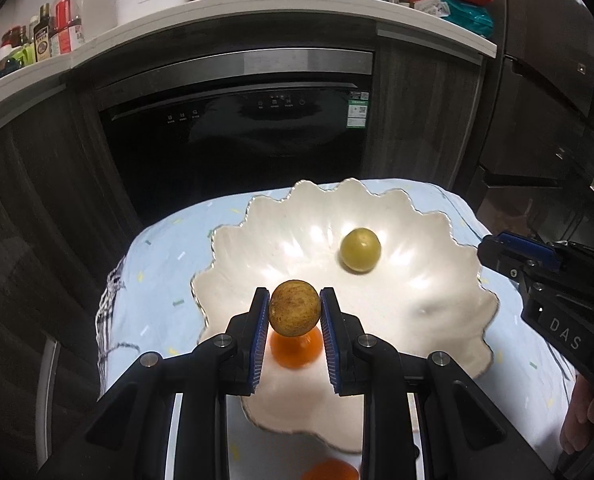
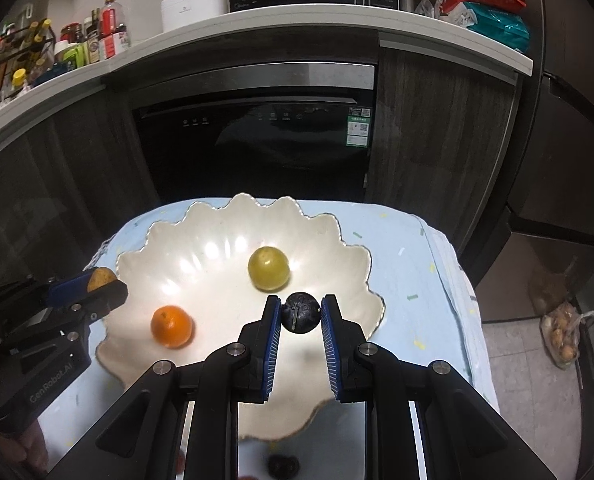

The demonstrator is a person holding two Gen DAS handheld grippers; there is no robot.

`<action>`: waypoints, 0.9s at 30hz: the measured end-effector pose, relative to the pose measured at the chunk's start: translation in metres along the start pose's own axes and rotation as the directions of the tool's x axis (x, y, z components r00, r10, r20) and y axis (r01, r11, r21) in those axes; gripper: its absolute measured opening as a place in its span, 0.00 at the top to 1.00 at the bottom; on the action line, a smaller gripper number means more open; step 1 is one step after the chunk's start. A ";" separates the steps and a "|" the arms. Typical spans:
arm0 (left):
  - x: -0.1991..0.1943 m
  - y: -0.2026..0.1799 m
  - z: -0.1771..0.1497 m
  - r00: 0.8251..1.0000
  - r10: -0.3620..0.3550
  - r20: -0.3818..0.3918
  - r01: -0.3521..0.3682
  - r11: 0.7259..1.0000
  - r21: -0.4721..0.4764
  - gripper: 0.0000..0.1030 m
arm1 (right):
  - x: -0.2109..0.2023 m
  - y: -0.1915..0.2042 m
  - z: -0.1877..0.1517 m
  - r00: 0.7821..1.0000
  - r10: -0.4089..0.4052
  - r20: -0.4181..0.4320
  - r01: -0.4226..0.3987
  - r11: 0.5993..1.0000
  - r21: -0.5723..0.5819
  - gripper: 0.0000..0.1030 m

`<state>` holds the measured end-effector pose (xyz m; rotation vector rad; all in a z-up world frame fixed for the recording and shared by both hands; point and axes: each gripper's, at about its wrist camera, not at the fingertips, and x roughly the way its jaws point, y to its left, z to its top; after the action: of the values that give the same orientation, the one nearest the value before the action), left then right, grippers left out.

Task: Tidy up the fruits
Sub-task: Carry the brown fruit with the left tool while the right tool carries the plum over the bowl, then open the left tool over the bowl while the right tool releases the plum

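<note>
Left claw [image 1: 294, 312] grips a brown fruit [image 1: 295, 307], right claw [image 2: 300, 314] a dark fruit [image 2: 300, 312], above the bowl [image 2: 201, 240].

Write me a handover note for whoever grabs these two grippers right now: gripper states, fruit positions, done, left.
Left gripper: shut on brown fruit, held above the bowl's near side.
Right gripper: shut on dark fruit, over the bowl's right side.
Scalloped white bowl on the blue cloth already holds the green fruit and the orange.
Left to do: release both held fruits into the bowl.
</note>
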<state>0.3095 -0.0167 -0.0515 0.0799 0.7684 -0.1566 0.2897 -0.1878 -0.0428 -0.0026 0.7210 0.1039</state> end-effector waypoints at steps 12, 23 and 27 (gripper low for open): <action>0.033 0.013 0.015 0.999 0.005 -0.042 -0.005 1.000 -0.005 0.75 | 0.033 -0.006 0.018 0.998 -0.050 -0.048 0.051 0.998 0.026 0.78; 0.033 0.012 0.020 0.999 0.022 -0.035 -0.023 1.000 -0.013 0.41 | 0.048 -0.009 0.016 0.993 -0.053 -0.108 0.058 0.997 0.044 0.72; 0.027 0.011 0.022 0.999 0.034 -0.029 -0.034 0.999 -0.003 0.34 | 0.043 -0.013 0.017 0.993 -0.073 -0.097 0.078 0.995 0.055 0.50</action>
<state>0.3461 -0.0113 -0.0542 0.0920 0.7960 -0.1216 0.3342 -0.1955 -0.0588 0.0217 0.8184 0.0102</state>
